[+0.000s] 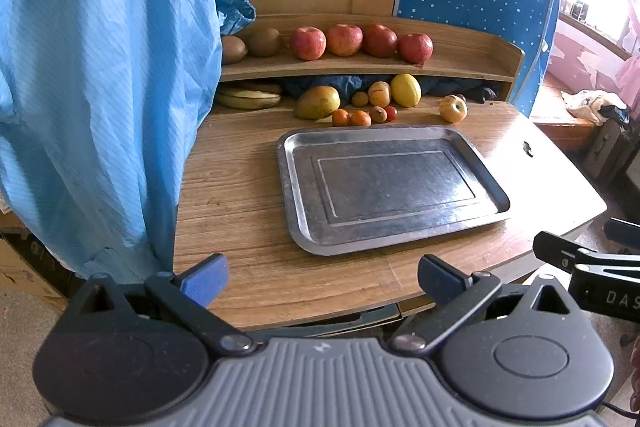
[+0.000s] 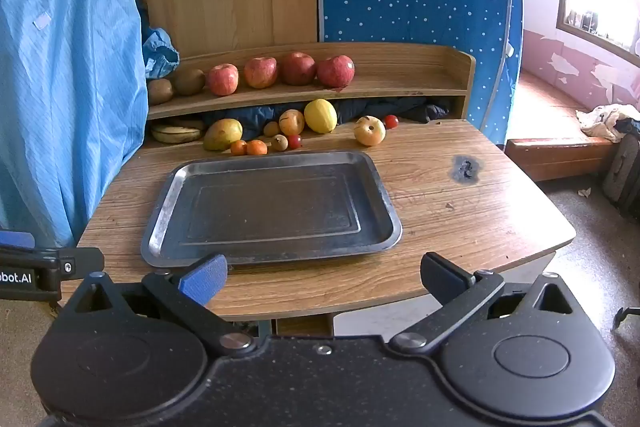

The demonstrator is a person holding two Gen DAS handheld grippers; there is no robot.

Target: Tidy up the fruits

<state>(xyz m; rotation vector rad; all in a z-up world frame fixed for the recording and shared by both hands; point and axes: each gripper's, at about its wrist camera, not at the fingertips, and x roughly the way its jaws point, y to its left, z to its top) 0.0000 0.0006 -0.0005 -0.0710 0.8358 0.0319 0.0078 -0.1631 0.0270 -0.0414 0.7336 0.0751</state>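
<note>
While both grippers hang back at the near edge of the table, the tray lies bare in the middle of it, its long axis running left to right across both views. The left gripper has its jaws wide apart and holds nothing; the right gripper is likewise spread and empty. All the fruit sits beyond the tray's far rim. Just past that rim lie two oranges, a mango, a lemon and a pale apple, which stands off toward the tray's far right corner, with bananas further left of the tray's far left corner. Above them, on a shelf, four red apples stand in a row with two kiwis at the left end. So any pick means reaching forward over the whole tray. Judging from the views, the right gripper sits more squarely before the tray and is nearer the pale apple, while the left one, offset to the tray's left, is better placed for the bananas and mango. No fruit has yet been moved onto the tray.
</note>
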